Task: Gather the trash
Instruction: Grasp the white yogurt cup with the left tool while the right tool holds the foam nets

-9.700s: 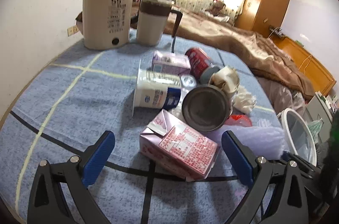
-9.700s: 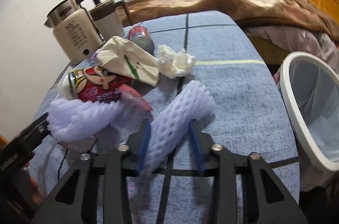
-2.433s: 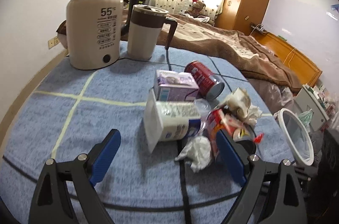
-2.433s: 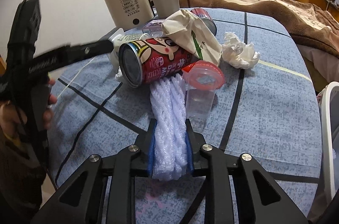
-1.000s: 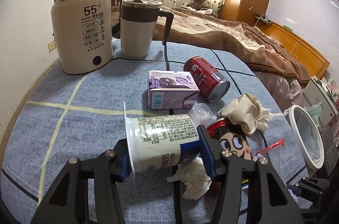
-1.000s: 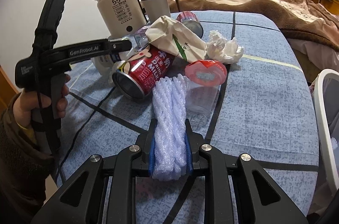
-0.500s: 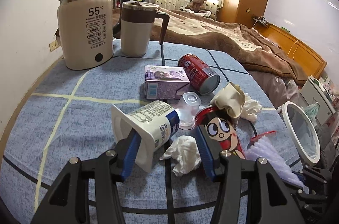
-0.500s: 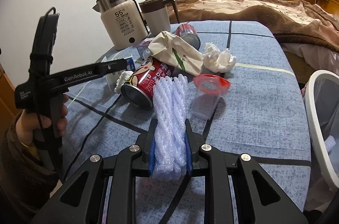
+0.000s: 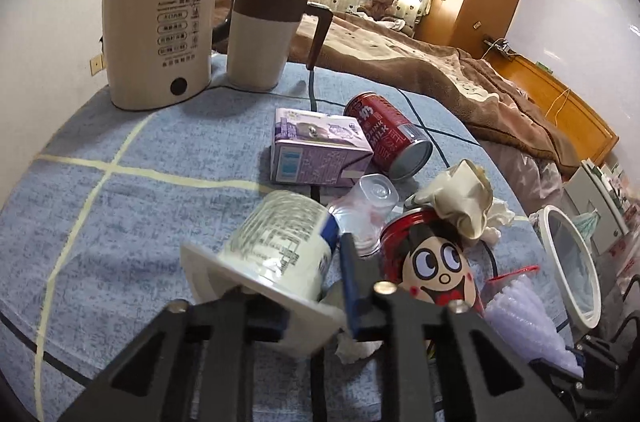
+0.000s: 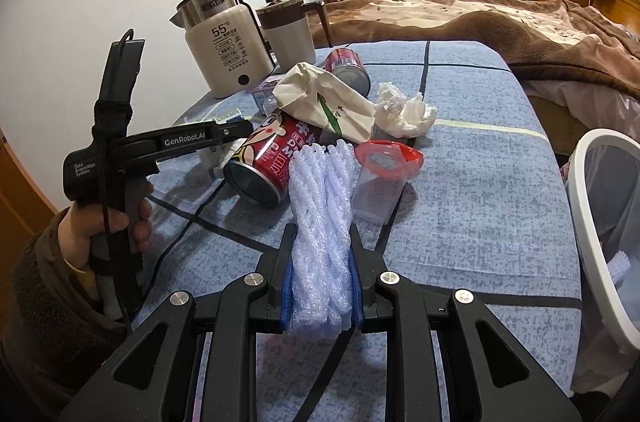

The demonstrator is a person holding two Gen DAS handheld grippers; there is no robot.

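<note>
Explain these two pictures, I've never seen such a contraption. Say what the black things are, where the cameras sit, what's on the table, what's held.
No robot: a person holds a handheld claw in each hand, each with a camera looking forward along it. One picture comes from the left claw, the other from the right claw. On the blue tablecloth stand a kettle and a mug; a purple carton, a plain red can, a cartoon-faced can and tissue lie around. The left claw is closing on the rim of a white yogurt cup; the right one grips a white foam net.
</note>
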